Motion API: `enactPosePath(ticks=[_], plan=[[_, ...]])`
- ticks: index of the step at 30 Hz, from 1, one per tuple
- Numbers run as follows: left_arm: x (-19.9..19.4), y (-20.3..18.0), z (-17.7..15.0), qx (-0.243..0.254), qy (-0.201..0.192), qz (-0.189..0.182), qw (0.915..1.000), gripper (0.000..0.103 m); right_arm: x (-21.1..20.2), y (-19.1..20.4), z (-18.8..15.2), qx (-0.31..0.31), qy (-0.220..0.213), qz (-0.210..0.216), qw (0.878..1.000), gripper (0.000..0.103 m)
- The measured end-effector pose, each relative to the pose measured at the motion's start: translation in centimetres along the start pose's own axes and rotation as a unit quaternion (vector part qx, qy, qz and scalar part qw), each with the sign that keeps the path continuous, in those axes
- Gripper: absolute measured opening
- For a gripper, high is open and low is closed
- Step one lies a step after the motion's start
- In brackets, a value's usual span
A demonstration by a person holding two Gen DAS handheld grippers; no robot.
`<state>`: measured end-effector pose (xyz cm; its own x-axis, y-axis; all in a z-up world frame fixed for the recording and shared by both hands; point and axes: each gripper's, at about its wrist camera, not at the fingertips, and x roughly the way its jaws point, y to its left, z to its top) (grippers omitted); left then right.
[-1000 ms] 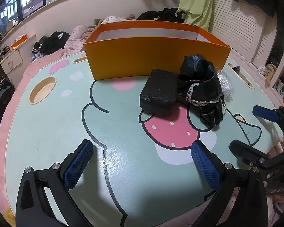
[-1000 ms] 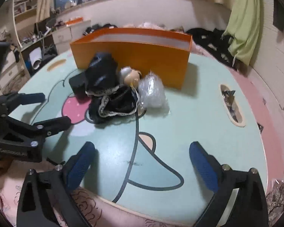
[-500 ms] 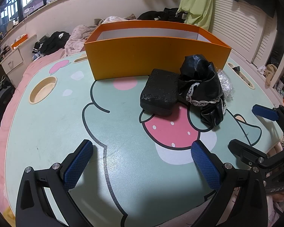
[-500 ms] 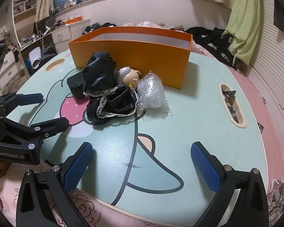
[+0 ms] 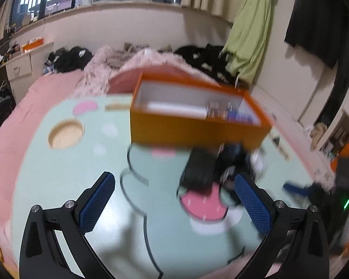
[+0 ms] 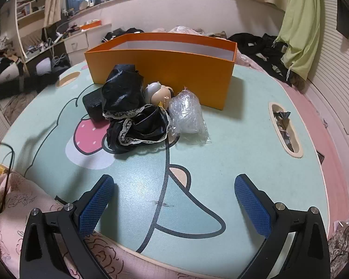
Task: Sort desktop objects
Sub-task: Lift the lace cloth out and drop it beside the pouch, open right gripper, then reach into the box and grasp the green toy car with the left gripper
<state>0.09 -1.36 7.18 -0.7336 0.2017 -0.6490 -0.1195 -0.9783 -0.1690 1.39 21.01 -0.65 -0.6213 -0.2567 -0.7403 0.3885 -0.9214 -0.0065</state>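
1. Left tongs (image 5: 174, 200): blue-padded fingers (image 5: 97, 201) spread wide apart, nothing between them, raised above the table (image 5: 58, 174) and looking down toward the orange box (image 5: 193, 132). View badly blurred.
2. Right tongs (image 6: 174, 202): blue fingers (image 6: 252, 205) likewise wide apart and empty, held low over the near edge of the table (image 6: 244, 144), well short of the pile.
3. Orange box (image 6: 165, 69): open-topped, standing upright at the far side of the table. From the left view, white inside, with a long white piece (image 5: 176, 107) lying along the bottom and some small blurred items (image 5: 230, 114) at the right end; too smeared to name.
4. Pile of things in front of the box, on the table's cartoon print:
   - black block (image 6: 93, 103) at the left, lying flat, touching the black cloth;
   - black cloth with white lace trim (image 6: 132, 116), bunched in two lumps, one standing against the block, one spread toward the near side;
   - small doll head (image 6: 158, 94) tucked between the cloth and the box wall, lying on its side;
   - crumpled clear plastic bag (image 6: 187, 118) just right of the cloth, touching it, close to the box's front corner.
5. In the left view, same pile only as dark smears: block (image 5: 197, 169) just below the box, cloth (image 5: 235, 162) to its right.
6. Round hollow (image 5: 66, 133) in the tabletop at the left, well apart from the box; long slot (image 6: 285, 129) at the right holding scraps of wrapper.
7. Green cloth (image 6: 300, 23) hanging on the wall at the right; dark clothes (image 6: 263, 44) heaped behind the table.
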Motion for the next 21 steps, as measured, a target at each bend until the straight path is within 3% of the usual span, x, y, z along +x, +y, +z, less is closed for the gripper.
enactPosePath(ticks=[5,9,13,15,21], plan=[[0.5,-1.3,5.2,0.008,0.016,-0.044,0.9989,0.098,0.0,0.0,0.0,0.0,0.0,0.0,1.0,0.103],[4.0,-2.1,8.7,-0.003,0.087,-0.093,0.9918,0.078,-0.2,0.1,0.3,0.0,-0.001,0.0,1.0,0.103],[9.2,-3.2,10.0,-0.017,0.171,-0.124,0.9772,0.066,-0.2,0.1,0.2,0.0,-0.001,0.001,1.0,0.103],[11.4,-3.7,10.2,-0.022,0.195,-0.117,0.9735,0.057,-0.2,0.0,0.2,-0.001,-0.001,0.001,1.0,0.103],[16.3,-5.0,10.4,-0.013,0.228,-0.05,0.9723,0.053,-0.2,0.0,0.2,0.0,-0.001,0.001,1.0,0.103]])
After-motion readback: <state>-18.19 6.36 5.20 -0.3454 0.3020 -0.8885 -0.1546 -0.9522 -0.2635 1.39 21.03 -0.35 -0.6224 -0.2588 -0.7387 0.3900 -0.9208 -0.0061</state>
